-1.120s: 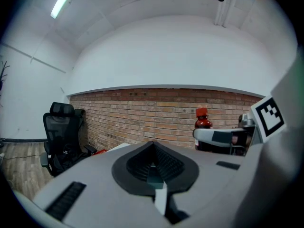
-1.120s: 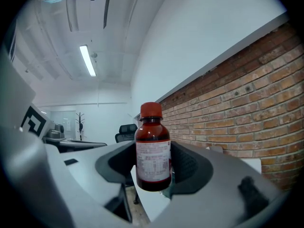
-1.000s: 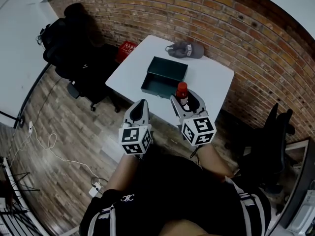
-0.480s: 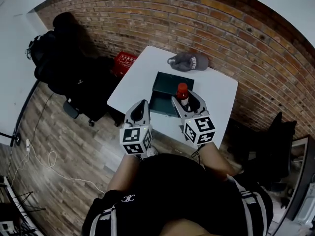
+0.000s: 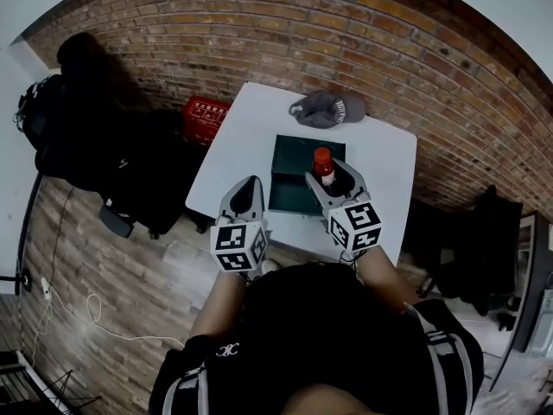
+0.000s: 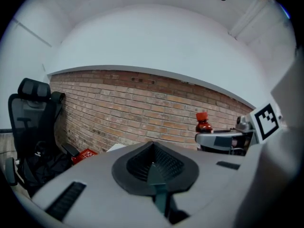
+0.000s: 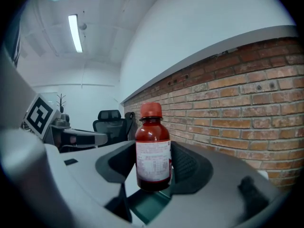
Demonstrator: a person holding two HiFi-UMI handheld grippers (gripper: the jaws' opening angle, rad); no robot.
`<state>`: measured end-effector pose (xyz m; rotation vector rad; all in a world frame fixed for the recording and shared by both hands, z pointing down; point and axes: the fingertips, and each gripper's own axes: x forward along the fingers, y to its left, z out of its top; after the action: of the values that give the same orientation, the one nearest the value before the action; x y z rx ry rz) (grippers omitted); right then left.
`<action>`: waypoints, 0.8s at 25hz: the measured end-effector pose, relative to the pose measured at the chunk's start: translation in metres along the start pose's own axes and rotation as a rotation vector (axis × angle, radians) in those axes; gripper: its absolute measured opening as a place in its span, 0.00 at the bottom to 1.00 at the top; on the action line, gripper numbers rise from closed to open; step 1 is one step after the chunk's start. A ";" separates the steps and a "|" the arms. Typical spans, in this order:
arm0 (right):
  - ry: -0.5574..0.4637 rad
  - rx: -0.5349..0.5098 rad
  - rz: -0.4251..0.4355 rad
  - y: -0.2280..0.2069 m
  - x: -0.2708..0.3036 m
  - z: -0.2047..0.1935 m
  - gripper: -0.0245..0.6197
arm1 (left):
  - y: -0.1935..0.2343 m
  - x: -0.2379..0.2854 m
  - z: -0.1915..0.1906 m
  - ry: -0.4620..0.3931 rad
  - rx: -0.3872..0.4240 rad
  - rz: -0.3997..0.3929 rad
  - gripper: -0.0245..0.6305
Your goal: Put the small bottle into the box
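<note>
The small bottle (image 5: 324,166), dark red with a red cap, stands upright between the jaws of my right gripper (image 5: 335,178), which is shut on it. In the right gripper view the bottle (image 7: 152,151) fills the middle, with the dark green of the box (image 7: 148,206) showing below it. The open dark green box (image 5: 292,187) lies on the white table (image 5: 251,132), and the bottle hangs over its right part. My left gripper (image 5: 248,187) is shut on nothing, held at the table's near edge, left of the box.
A grey cap (image 5: 327,108) lies at the table's far side, near the brick wall. A red crate (image 5: 204,118) and a black office chair (image 5: 82,119) stand on the floor to the left. Another dark chair (image 5: 482,236) is at the right.
Both grippers have moved forward towards the table. The bottle, held in the right gripper throughout, has gone from the box's near edge to above the box.
</note>
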<state>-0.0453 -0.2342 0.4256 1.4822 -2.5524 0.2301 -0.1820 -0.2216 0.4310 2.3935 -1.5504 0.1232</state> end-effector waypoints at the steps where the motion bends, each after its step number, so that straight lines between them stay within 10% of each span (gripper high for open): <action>1: 0.014 0.002 -0.008 -0.004 0.004 -0.004 0.40 | 0.002 0.006 -0.003 0.009 0.001 -0.014 0.06; 20: 0.583 -0.250 0.243 -0.022 0.057 -0.159 0.40 | 0.021 0.067 -0.063 0.164 -0.033 0.016 0.06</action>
<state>-0.0415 -0.2575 0.5943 0.8537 -2.1742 0.3081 -0.1679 -0.2706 0.5100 2.2833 -1.4859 0.2871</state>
